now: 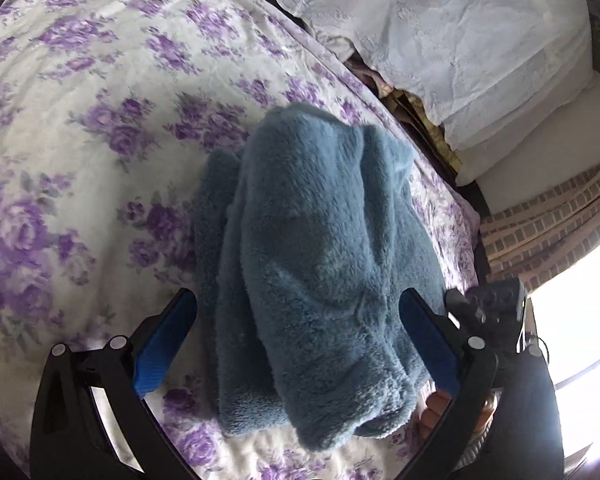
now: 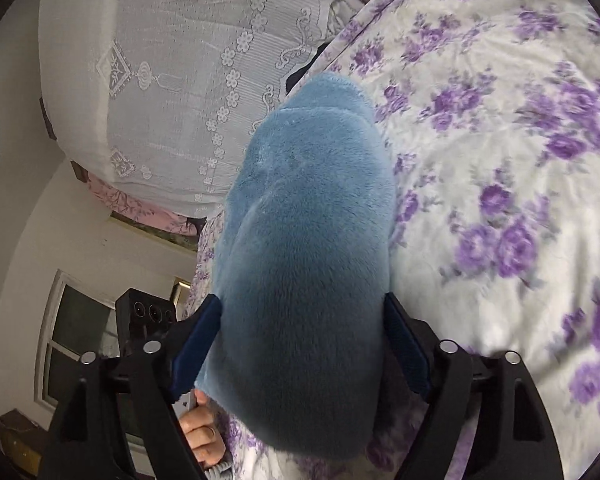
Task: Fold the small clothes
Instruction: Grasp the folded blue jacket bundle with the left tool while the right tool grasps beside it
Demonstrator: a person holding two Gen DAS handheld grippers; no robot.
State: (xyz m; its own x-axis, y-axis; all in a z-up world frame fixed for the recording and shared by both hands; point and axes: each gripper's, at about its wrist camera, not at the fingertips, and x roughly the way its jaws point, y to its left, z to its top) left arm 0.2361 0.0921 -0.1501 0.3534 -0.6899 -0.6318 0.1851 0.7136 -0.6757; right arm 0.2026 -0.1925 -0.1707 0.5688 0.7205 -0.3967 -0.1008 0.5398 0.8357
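Left wrist: plush blue fleece garment [image 1: 320, 248] bunched on floral quilt [image 1: 80, 120].

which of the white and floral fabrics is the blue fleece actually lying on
The purple-flowered bedspread, white with violet roses. The blue fleece garment lies on it. The white lace cover is plain white, with no colour, and lies apart beyond the bedspread's edge.

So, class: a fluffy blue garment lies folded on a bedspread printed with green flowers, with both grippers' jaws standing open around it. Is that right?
One thing is wrong: the flowers on the bedspread are purple, not green, as the left wrist view shows. The rest holds: the fluffy blue garment lies folded there, with both grippers' jaws open around it.
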